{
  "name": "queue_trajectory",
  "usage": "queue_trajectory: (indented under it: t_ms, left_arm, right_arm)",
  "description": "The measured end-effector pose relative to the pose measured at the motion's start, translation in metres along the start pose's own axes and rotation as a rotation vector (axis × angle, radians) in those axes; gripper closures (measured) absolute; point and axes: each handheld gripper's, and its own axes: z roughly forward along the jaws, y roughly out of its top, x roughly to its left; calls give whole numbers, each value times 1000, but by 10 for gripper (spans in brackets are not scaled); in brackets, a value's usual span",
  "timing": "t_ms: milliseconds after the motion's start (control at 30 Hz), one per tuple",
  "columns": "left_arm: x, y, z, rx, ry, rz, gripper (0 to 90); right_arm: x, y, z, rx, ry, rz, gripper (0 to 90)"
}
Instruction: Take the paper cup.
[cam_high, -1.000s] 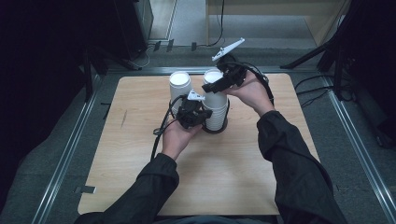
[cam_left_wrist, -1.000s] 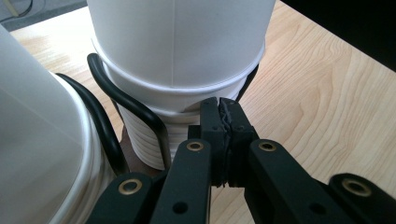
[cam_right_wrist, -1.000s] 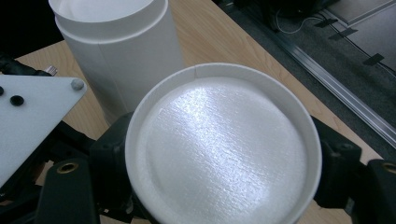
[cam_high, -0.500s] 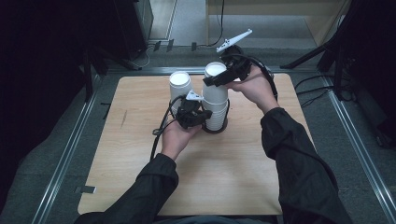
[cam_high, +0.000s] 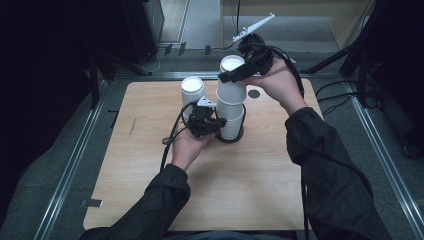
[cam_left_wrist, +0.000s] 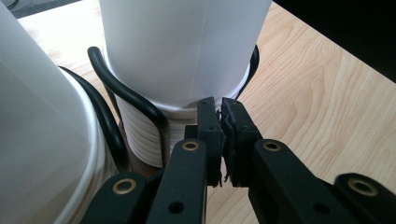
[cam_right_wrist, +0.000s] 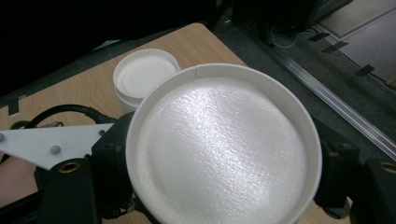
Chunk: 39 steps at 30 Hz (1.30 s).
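The right tool (cam_high: 235, 75) is gripping an upside-down white cup (cam_high: 231, 85), its jaws pressing on opposite sides of the cup near its upturned base. In the right tool view that base (cam_right_wrist: 224, 149) is lying between the two black jaws. The cup is sitting tilted on top of the cup stack (cam_high: 231, 120), with its rim apparently just above the next cup; whether they are touching cannot be told. The left tool (cam_high: 216, 123) is sitting low at the near-left side of the stack, and in the left tool view its jaws are pressed together, tips at the stacked rims (cam_left_wrist: 154, 135) and right beside a black wire holder (cam_left_wrist: 140, 105) ringing the stack's foot. Whether anything is caught between them cannot be told. A second stack (cam_high: 192, 92) is standing beyond the left tool, just left of the first one. Both stacks are resting on the wooden bench (cam_high: 150, 170), toward its far edge.
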Motion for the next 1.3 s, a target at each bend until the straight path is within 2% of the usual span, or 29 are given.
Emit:
queue_trajectory:
  t_ms: [33, 67, 100, 267, 433, 533, 633, 800, 900, 933, 1000, 1067, 1133, 1167, 1233, 1300]
  left_arm:
    - [0, 0, 0, -3, 1, -3, 865]
    - [1, 0, 0, -2, -7, -7, 862]
    - [0, 0, 0, -2, -7, -7, 860]
    - [-1, 0, 1, 8, -4, 2, 855]
    - [-1, 0, -2, 24, -12, 4, 829]
    - [1, -1, -3, 43, -16, 15, 822]
    - [1, -1, -5, 37, -31, 8, 807]
    - [-2, -1, -9, 39, -51, 22, 774]
    - [-4, -2, -12, 55, -60, 32, 660]
    - [-6, -2, -14, 59, -65, 59, 629]
    - [-6, -3, -15, 54, -69, 61, 610]
    - [-6, -4, -19, 54, -113, 61, 547]
    - [-5, -5, -24, 59, -122, 78, 513]
    - [-5, -5, -24, 59, -122, 78, 501]
    - [-3, -6, -33, 51, -142, 61, 485]
    - [-2, -6, -35, 50, -145, 65, 479]
  right_arm:
    - [1, 3, -6, -2, -24, 0, 248]
    - [1, 4, -9, -7, -25, 4, 248]
    - [2, 8, -16, -10, -13, 15, 248]
    - [7, 12, -32, -6, -5, -3, 249]
    - [7, 7, -42, 7, 9, 2, 249]
    - [8, 0, -50, 5, 23, 1, 249]
    - [11, -7, -56, -1, 30, -1, 248]
    - [16, -23, -62, 11, 38, -21, 248]
    - [18, -33, -64, 12, 58, -12, 248]
    - [19, -40, -64, 25, 72, -8, 248]
    - [21, -43, -64, 28, 75, -16, 248]
    - [24, -54, -62, 36, 87, -34, 248]
    - [27, -62, -61, 39, 82, -38, 248]
    - [27, -62, -61, 39, 82, -38, 248]
    - [30, -75, -57, 23, 87, -23, 248]
    - [31, -80, -55, 18, 91, -21, 247]
